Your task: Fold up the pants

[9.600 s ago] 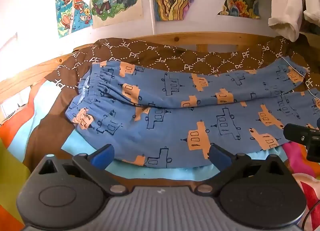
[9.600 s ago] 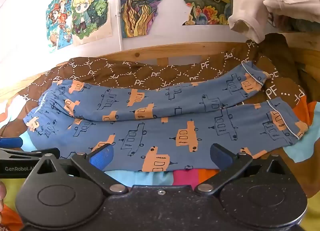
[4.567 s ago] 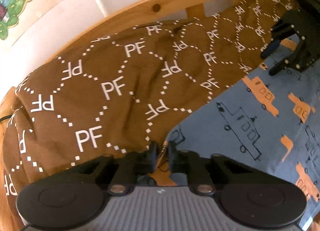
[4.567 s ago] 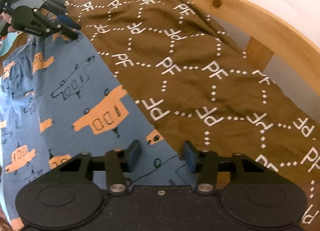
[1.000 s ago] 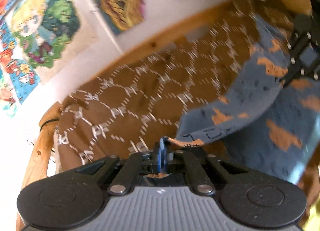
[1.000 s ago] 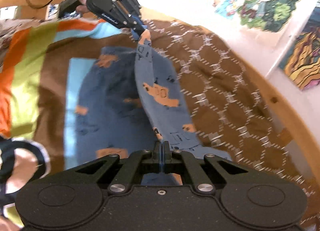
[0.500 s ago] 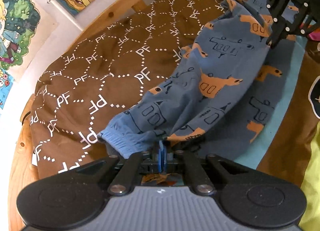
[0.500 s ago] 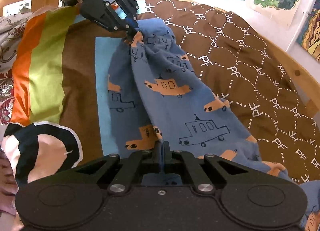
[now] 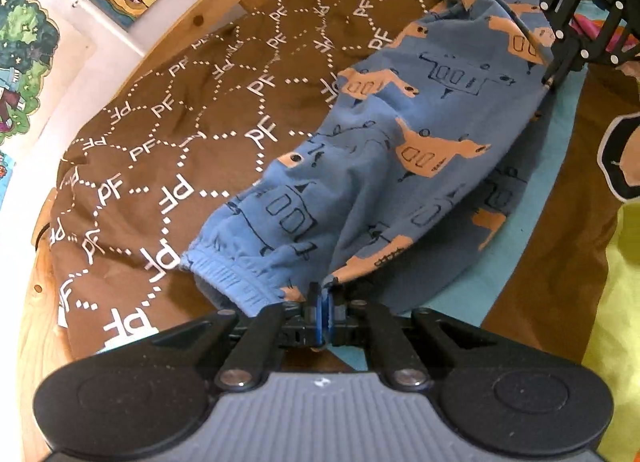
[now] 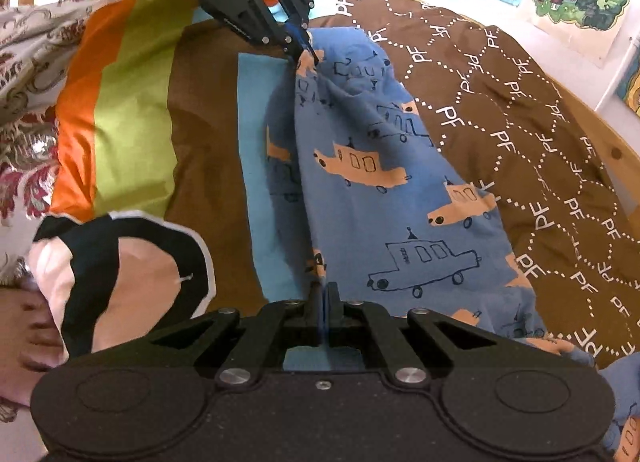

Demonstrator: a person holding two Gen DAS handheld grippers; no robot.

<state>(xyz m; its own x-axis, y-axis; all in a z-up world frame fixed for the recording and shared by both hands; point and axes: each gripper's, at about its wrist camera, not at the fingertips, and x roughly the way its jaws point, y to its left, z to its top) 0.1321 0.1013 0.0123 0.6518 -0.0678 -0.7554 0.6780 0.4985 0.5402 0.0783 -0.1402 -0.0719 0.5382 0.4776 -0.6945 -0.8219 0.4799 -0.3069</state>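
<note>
Blue cotton pants with orange cars lie on the brown PF blanket. Left gripper & right gripper both pinch pants' edge. Step: folding in half lengthwise. Next: lay flat, let go.

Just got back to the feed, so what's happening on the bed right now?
A person is folding blue pants with two handheld grippers. The left gripper is clamped on the fabric next to the waistband, and the right gripper is clamped farther along the same edge. One leg is drawn over the other, low over the brown blanket, not yet released.
</note>
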